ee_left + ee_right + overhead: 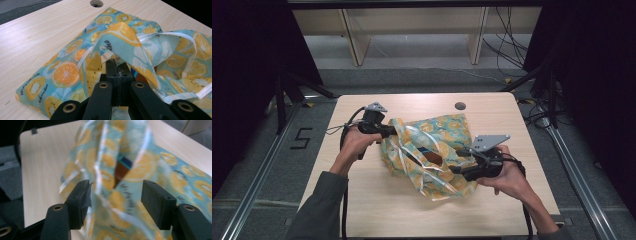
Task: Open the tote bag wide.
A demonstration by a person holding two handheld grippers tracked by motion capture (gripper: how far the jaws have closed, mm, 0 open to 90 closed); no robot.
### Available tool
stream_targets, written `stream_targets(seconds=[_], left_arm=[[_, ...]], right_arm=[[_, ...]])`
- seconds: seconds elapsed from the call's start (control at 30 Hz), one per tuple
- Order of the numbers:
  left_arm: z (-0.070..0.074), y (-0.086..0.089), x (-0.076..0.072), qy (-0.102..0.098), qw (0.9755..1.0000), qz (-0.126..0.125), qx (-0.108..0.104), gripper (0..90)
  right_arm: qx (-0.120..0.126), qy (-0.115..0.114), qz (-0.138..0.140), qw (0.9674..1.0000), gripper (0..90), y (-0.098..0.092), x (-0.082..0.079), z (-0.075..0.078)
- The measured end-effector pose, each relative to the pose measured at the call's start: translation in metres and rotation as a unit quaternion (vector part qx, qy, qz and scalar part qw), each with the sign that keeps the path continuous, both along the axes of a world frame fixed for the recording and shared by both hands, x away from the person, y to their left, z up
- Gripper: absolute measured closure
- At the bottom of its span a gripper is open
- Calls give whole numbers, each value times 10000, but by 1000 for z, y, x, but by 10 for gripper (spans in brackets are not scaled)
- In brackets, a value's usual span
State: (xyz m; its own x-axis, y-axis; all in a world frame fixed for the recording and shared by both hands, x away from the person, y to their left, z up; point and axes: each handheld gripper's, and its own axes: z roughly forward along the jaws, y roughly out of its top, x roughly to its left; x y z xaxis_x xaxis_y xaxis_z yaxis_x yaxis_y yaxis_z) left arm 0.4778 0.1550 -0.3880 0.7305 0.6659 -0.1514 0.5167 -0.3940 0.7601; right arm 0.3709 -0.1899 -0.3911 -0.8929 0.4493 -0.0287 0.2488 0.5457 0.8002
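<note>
A teal cloth bag (432, 145) printed with orange and kiwi slices lies crumpled on the wooden table (362, 200). At the bag's left edge my left gripper (393, 131) is shut on a fold of its rim. In the left gripper view the fabric (125, 37) drapes up and over the closed jaws (117, 66). My right gripper (457, 169) is at the bag's right side, jaws open. In the right gripper view, loose fabric and a white strap (105, 177) hang between the jaws (116, 192) without being pinched. A brown and blue item (121, 170) shows through the bag's opening.
A round cable hole (460, 106) sits near the table's far edge. Bare tabletop lies in front of the bag and to its left. Dark curtains and metal frame rails flank the table, and cables trail on the floor at the right.
</note>
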Motion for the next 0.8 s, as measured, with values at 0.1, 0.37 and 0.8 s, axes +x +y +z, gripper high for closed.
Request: stream_targets(seconds=[0.1,0.37,0.8], left_arm=[[0,0,1,40,10000,4,-9,895],[0,1,3,62,10000,-39,-27,894],[-5,-2,0,59,9999,-136,61,891]], right_arm=[[-193,-190,105,9996,365,9,-4,-7],[-736,-352,-260,9963,300,18,-1,-26],[-558,-446,-722,9948,790,-1,19,-31]])
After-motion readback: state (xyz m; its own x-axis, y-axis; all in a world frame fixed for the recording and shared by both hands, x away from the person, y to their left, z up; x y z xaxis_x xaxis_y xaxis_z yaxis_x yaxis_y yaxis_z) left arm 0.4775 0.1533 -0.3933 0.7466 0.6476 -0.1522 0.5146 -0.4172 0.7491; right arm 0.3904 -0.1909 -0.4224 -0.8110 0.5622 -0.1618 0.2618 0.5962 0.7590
